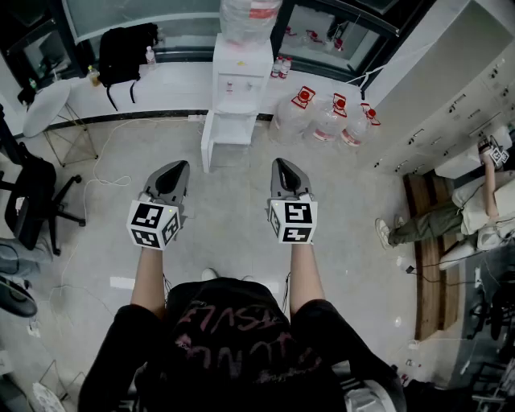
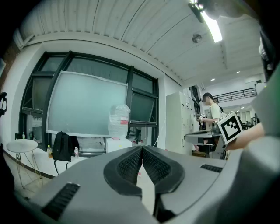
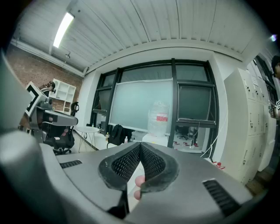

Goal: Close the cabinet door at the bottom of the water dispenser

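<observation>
Ahead, the dispenser point(image 1: 239, 80) stands well apart, its door point(image 1: 206, 145) open. The left gripper point(image 1: 177, 169) and right gripper point(image 1: 283, 166) are clenched, empty, held level, probably for pushing.

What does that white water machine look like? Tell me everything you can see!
The water dispenser is a tall white box, plastic by its look, standing upright on the floor against a low white ledge. A big clear bottle with a red label sits on top. Its bottom cabinet door hangs open, swung out to the left in the head view. Spare bottles lie to its right, apart from it.
</observation>
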Demonstrator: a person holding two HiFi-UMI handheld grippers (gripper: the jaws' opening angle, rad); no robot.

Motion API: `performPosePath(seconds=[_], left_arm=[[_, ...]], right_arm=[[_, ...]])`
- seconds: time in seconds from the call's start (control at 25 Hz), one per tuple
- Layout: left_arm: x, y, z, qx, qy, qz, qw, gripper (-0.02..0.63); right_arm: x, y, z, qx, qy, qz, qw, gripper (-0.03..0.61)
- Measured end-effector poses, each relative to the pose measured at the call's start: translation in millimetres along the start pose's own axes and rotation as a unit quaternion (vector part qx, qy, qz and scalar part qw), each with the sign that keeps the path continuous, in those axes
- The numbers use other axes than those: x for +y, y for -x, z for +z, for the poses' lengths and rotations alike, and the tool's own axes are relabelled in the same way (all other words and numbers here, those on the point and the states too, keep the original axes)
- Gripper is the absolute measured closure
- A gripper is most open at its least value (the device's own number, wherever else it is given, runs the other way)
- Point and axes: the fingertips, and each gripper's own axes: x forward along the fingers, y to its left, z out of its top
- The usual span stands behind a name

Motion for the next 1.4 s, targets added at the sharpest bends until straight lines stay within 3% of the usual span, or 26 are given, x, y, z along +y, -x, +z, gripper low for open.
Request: performPosePath(seconds=[0.56, 0.88, 1.4], left_arm=[[4.1, 3.3, -2.8, 0.000, 0.004, -0.013, 0.9999, 0.598], [24.1, 10.1, -10.1, 0.003, 0.007, -0.021, 0.9998, 0.598], [52.6, -23.2, -31.5, 0.024, 0.009, -0.033, 0.9991, 0.598]], right_arm=[[3.5, 3.9, -0.6, -0.007, -0.016, -0.011, 1.000, 0.566], [25.0, -4.8, -3.6, -0.002, -0.002, -0.015, 1.000, 0.566], [18.6, -53.4, -19.3, 0.014, 0.001, -0.013, 1.000, 0.565]])
